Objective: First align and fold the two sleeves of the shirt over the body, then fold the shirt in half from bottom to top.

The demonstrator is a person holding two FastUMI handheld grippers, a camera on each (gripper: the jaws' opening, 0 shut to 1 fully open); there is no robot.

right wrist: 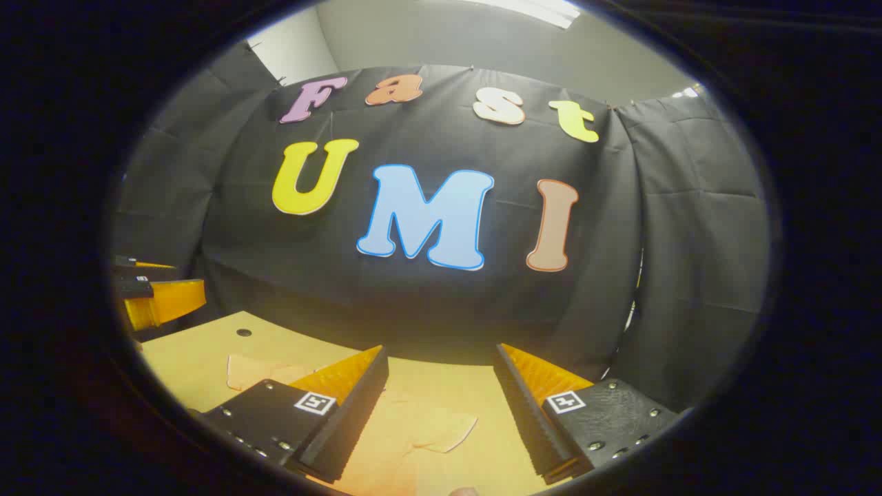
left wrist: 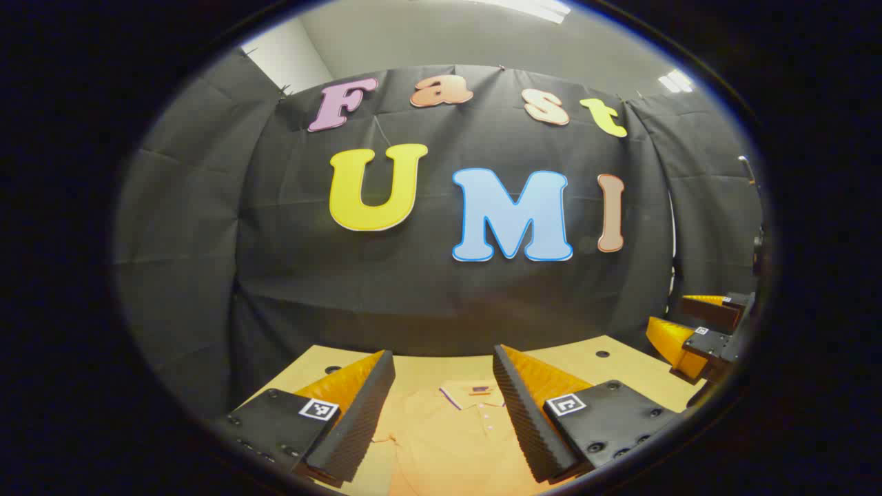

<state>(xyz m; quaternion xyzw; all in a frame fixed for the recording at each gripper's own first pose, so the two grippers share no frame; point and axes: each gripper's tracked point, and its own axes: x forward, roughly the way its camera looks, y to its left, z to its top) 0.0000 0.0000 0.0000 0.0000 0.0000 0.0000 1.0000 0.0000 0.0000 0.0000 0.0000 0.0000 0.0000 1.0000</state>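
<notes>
Orange shirt lies flat on the table, collar toward the wall, and I've got the left gripper hovering over it, jaws spread, nothing pinched. Right gripper is spread too, above a sleeve.

A light wooden tabletop is seen in the left gripper view, set against the black cloth wall, with small dark round holes near its far edge. An orange shirt is laid flat directly on it, collar toward the wall, with a button placket below the collar. In the right gripper view the same tabletop is shown with one dark hole near its far left corner, and the shirt is spread on it, a short sleeve lying flat toward the right.
</notes>
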